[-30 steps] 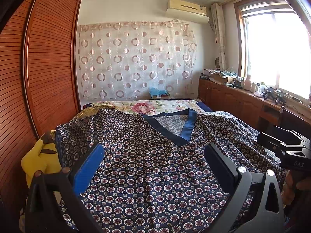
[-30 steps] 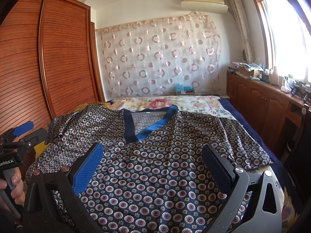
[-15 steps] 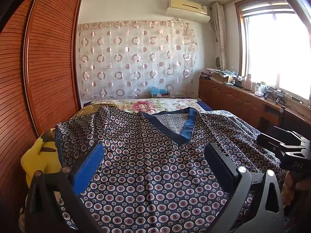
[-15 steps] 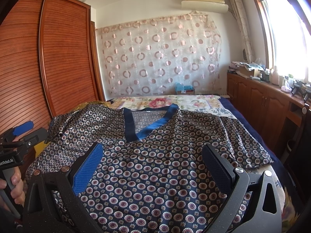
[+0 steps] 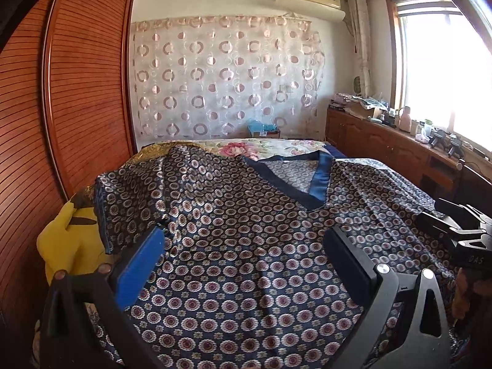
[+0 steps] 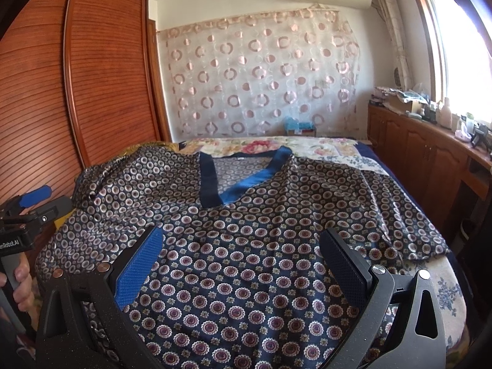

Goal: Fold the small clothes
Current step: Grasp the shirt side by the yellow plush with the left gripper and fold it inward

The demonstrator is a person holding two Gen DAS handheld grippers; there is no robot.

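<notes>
A navy V-neck shirt [image 5: 233, 221] with a circle-flower print and blue collar trim lies spread front-up on the bed; it also shows in the right wrist view [image 6: 246, 233]. Its left sleeve [image 5: 129, 196] is folded over a yellow plush. My left gripper [image 5: 243, 261] is open and empty, hovering over the shirt's lower left part. My right gripper [image 6: 243, 261] is open and empty over the lower middle. The right sleeve [image 6: 396, 212] lies flat toward the bed's right edge. Each gripper appears at the edge of the other's view.
A yellow plush toy [image 5: 64, 246] sits at the bed's left edge beside a wooden wardrobe [image 5: 77, 92]. A floral bedsheet [image 6: 276, 146] shows beyond the collar. A wooden cabinet [image 6: 430, 160] with clutter runs along the right under the window.
Both views have shifted slightly; the grippers stay open above the shirt. The shirt has not moved.
</notes>
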